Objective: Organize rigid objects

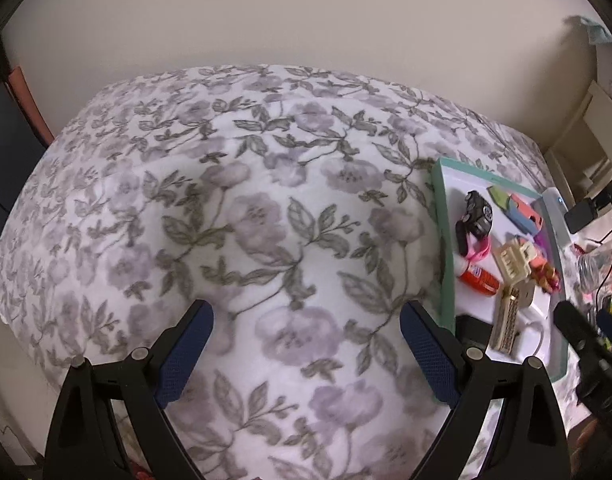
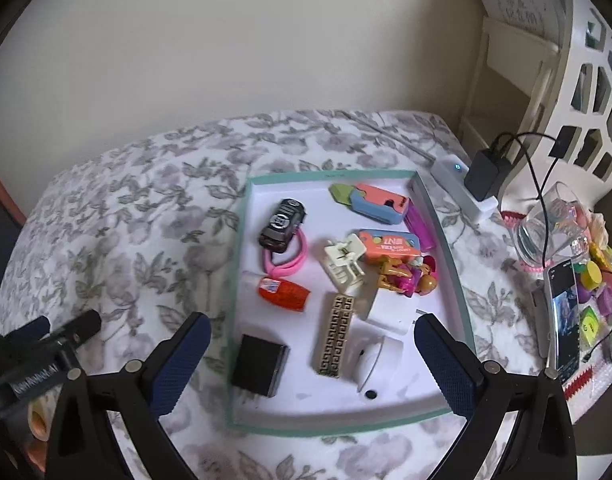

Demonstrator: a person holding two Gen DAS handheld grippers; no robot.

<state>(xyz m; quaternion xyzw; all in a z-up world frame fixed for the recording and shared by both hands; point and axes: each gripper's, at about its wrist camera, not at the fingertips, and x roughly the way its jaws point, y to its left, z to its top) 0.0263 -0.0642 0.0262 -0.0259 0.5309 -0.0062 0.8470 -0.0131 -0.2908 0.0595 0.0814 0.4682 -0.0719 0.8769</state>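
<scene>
Left wrist view: My left hand-held gripper (image 1: 306, 352) hangs over the flowered bedspread (image 1: 234, 208) with its jaws spread wide and nothing between them. The tray (image 1: 446, 248) with the green rim lies to its right on the bed, holding the things to be sorted: a toy car (image 1: 478, 212), an orange bottle (image 1: 480, 280) and a gold patterned bar (image 1: 506, 320). My right hand-held gripper (image 1: 586, 328) shows at the right edge. No writing is readable here.

Right wrist view: My right hand-held gripper (image 2: 312, 360) is poised over the near end of the tray (image 2: 236, 280), jaws fully apart and empty. Between the blue pads lie a black box (image 2: 260, 366), the gold patterned bar (image 2: 336, 336) and a white round-ended piece (image 2: 370, 360). Farther in are the toy car (image 2: 283, 226) on a pink ring (image 2: 294, 260), the orange bottle (image 2: 284, 292), a cream clip (image 2: 344, 264), a doll figure (image 2: 410, 276) and two orange-and-blue cases (image 2: 380, 204).

Step in hand, as I judge it: selecting one item to grasp. Recommended procedure: choose a piece lying apart from its neighbours, such as the black box; align the pads with its parallel sides; descend vertically; close only when both pads clear the tray floor. The soft bed may let the tray tilt, so press lightly.

The nearer case carries lettering, seen upside down and too small to read. A phone (image 2: 564, 320) lies right of the tray, screen lit.
</scene>
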